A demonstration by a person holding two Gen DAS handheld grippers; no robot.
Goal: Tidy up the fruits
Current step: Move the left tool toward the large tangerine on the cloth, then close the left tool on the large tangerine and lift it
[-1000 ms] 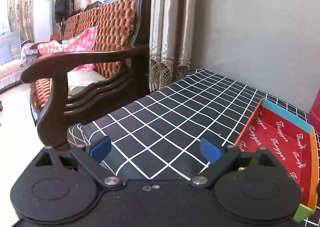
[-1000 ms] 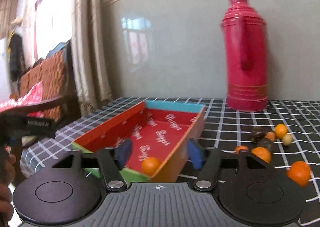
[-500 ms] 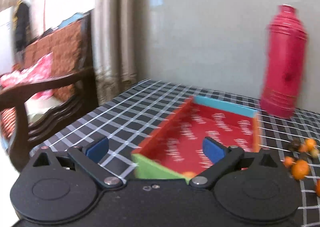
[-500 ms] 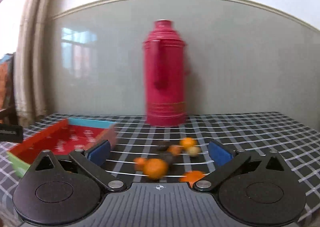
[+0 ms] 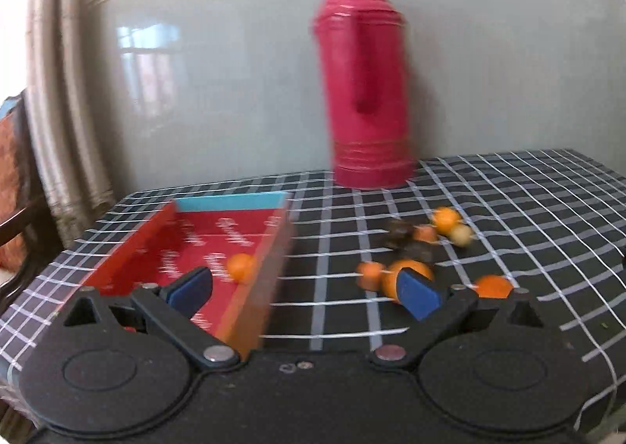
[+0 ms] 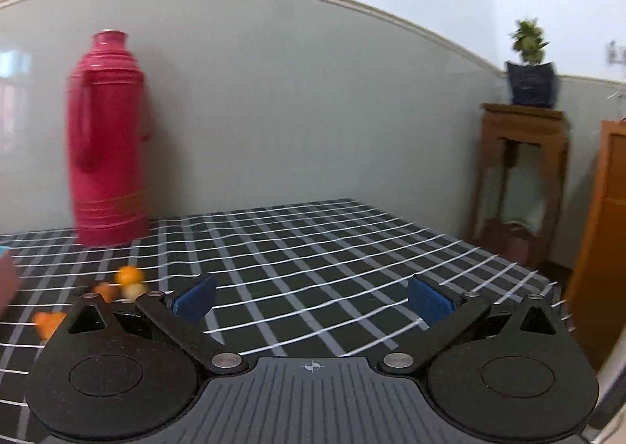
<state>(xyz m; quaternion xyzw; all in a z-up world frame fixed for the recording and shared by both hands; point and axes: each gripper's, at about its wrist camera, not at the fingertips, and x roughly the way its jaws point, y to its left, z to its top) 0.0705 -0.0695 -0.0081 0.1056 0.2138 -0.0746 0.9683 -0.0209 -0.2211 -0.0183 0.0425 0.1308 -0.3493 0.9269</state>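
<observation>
A red box (image 5: 187, 244) with orange sides and a blue far wall lies on the checked tablecloth, with one orange fruit (image 5: 240, 268) inside. Several loose fruits, orange (image 5: 446, 219), pale (image 5: 461, 235) and dark (image 5: 399, 232), lie to its right. My left gripper (image 5: 305, 291) is open and empty, above the box's right wall, with its right pad in front of a large orange (image 5: 407, 271). My right gripper (image 6: 313, 297) is open and empty over bare cloth; the fruits (image 6: 129, 275) sit at its far left.
A tall red thermos (image 5: 366, 91) stands at the back by the grey wall; it also shows in the right wrist view (image 6: 105, 138). A wooden stand with a potted plant (image 6: 528, 64) and an orange cabinet (image 6: 602, 240) are beyond the table's right edge. Curtains (image 5: 58, 91) hang left.
Both grippers have swung to the right. The left view went from the sofa to the box and fruits. The right view went from the box past the fruits to bare cloth.
</observation>
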